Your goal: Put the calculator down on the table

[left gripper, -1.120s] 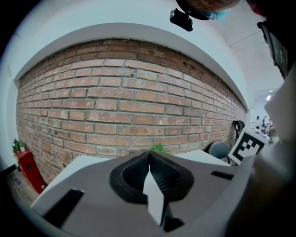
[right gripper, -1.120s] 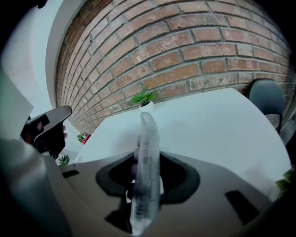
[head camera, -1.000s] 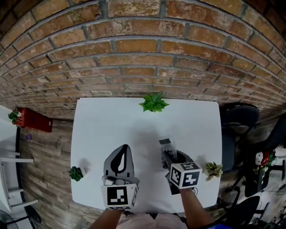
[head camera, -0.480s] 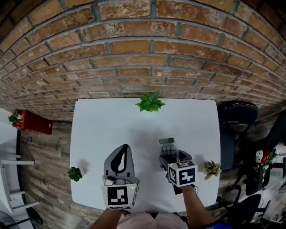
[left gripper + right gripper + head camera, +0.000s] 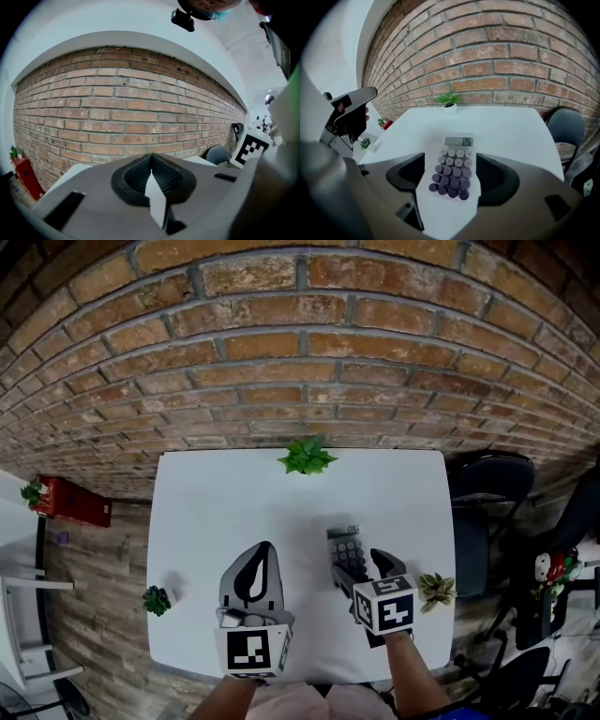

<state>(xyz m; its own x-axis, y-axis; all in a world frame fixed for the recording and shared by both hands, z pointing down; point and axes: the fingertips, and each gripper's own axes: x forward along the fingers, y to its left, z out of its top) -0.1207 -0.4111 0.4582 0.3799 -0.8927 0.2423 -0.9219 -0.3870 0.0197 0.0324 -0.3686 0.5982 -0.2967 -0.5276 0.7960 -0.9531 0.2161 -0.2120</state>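
Observation:
A white calculator (image 5: 344, 550) with purple keys lies flat on the white table (image 5: 234, 493), right of the middle. My right gripper (image 5: 361, 569) hovers over its near end. In the right gripper view the calculator (image 5: 453, 168) sits between the two dark pads (image 5: 405, 173), with a gap on each side. The jaws are opening and do not press it. My left gripper (image 5: 262, 551) hangs over the table's near left part, shut with nothing in it. In the left gripper view its closed tips (image 5: 151, 159) point at the brick wall.
A potted plant (image 5: 305, 457) stands at the table's far edge, by the brick wall. Small plants sit at the left edge (image 5: 156, 600) and the right edge (image 5: 435, 591). A dark chair (image 5: 492, 493) stands right of the table. A red box (image 5: 73, 501) sits on the floor at left.
My right gripper's jaws have spread off the calculator, which now lies on the table. The gripper has drawn back a little towards me. The left gripper has hardly shifted.

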